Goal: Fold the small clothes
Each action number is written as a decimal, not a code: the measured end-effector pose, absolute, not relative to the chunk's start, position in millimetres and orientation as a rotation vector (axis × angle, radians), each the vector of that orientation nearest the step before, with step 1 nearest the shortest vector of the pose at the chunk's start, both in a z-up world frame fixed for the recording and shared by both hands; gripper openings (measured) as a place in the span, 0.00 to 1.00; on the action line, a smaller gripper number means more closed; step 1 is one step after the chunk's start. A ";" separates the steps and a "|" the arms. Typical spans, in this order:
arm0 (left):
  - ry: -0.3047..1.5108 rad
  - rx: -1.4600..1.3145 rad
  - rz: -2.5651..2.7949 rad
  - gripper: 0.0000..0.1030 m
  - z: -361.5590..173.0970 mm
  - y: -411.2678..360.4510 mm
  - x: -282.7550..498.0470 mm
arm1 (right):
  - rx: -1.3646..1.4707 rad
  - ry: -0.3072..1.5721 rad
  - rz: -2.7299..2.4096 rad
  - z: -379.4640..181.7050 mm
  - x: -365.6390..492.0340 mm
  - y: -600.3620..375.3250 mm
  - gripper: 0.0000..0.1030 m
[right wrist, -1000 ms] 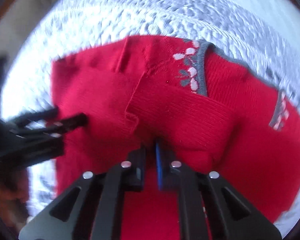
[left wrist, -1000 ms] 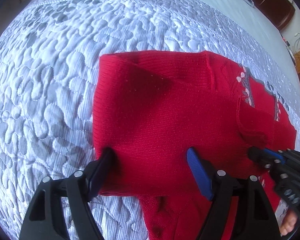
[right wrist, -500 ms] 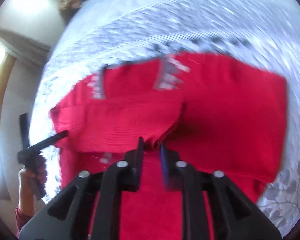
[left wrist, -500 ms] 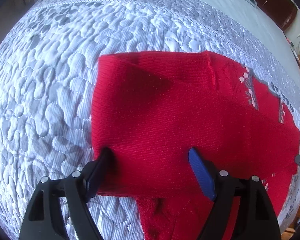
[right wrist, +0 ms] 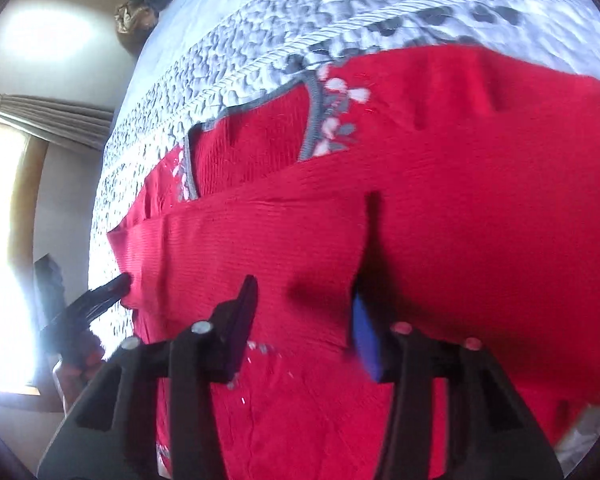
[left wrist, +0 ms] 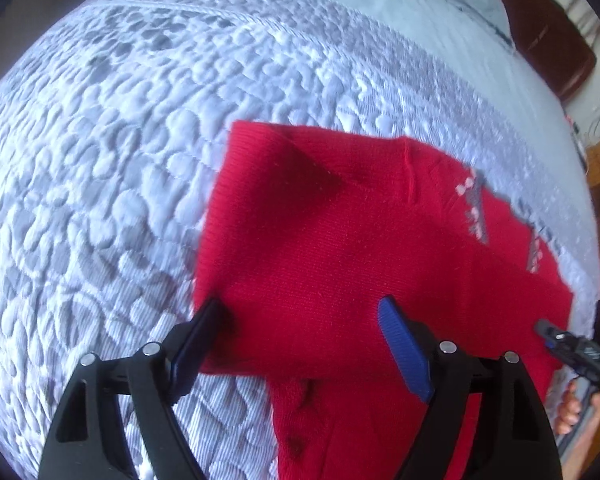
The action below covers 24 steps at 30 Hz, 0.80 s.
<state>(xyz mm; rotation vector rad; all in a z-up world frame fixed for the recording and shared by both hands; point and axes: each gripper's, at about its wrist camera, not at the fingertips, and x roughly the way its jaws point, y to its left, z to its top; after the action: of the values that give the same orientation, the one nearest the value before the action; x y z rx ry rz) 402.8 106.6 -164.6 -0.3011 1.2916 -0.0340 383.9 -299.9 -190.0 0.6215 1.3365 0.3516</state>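
Red sweater (left wrist: 360, 248) folded on quilt (left wrist: 100, 160); left gripper (left wrist: 300, 344) fingers wide, empty; right gripper (right wrist: 304, 320) fingers parted, closing, empty.

Red sweater (left wrist: 360, 248), grey trim, pink-white flowers; white-grey quilted bedspread (left wrist: 100, 160).

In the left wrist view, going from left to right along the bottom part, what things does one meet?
Quilted bedspread → black finger of the left gripper → red sweater → blue finger → right gripper.
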 end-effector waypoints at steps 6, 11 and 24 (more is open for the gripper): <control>1.223 -0.232 0.029 0.79 -152.7 117.8 389.5 | 0.535 1.220 0.404 -148.5 372.0 -302.0 0.06; 1.207 -0.200 0.032 0.79 -150.2 110.4 388.9 | 0.457 1.153 0.368 -110.0 361.8 -331.6 0.06; 1.291 -0.027 0.118 0.84 -186.3 63.9 407.4 | 0.475 1.277 0.153 -182.4 338.9 -411.6 0.25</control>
<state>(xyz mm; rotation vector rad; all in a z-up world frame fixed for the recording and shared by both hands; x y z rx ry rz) 407.4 63.9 -186.3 -0.0268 1.2911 0.1184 338.9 -411.6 -182.4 0.4748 1.2771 0.1534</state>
